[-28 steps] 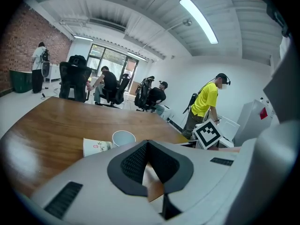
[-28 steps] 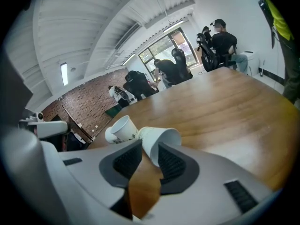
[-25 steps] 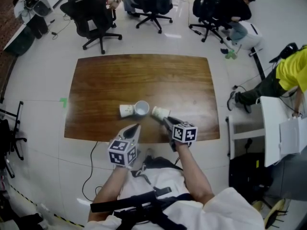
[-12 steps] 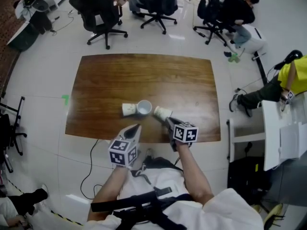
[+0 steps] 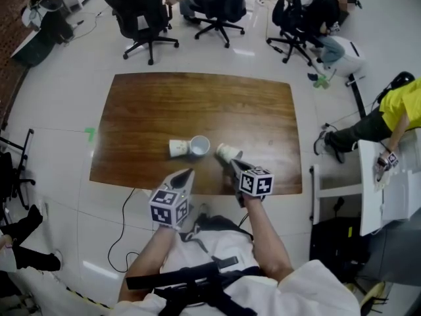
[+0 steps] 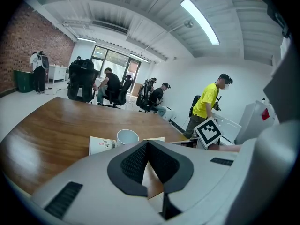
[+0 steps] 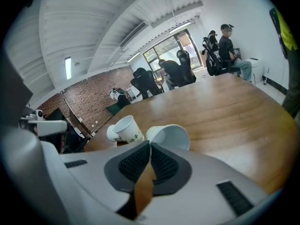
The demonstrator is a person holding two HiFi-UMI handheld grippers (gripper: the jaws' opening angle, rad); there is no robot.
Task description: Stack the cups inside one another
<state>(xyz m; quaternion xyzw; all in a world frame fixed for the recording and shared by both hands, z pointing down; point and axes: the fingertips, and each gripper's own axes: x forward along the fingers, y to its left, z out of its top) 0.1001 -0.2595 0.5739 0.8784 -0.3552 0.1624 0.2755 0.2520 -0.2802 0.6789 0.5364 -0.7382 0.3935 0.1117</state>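
Observation:
Three white paper cups stand on the brown table (image 5: 145, 110). One lies on its side (image 5: 175, 149) (image 6: 101, 145), and one stands upright with its mouth up (image 5: 199, 145) (image 6: 127, 137). The third cup (image 5: 227, 153) (image 7: 170, 136) lies tilted to their right. My right gripper (image 5: 232, 164) (image 7: 150, 145) has just been closing, and its jaws now pinch the wall of this third cup at the rim. My left gripper (image 5: 189, 173) (image 6: 147, 142) hangs at the table's near edge, short of the cups. It is shut with nothing between its pads.
Office chairs (image 5: 141, 15) and seated people ring the far side of the table. A person in yellow (image 5: 395, 107) sits at a white desk (image 5: 388, 196) on the right. The table's near edge (image 5: 197, 191) runs just under both grippers.
The right gripper's jaws have drawn together on the right-hand cup. The cups and the left gripper keep their places. People in the background have shifted.

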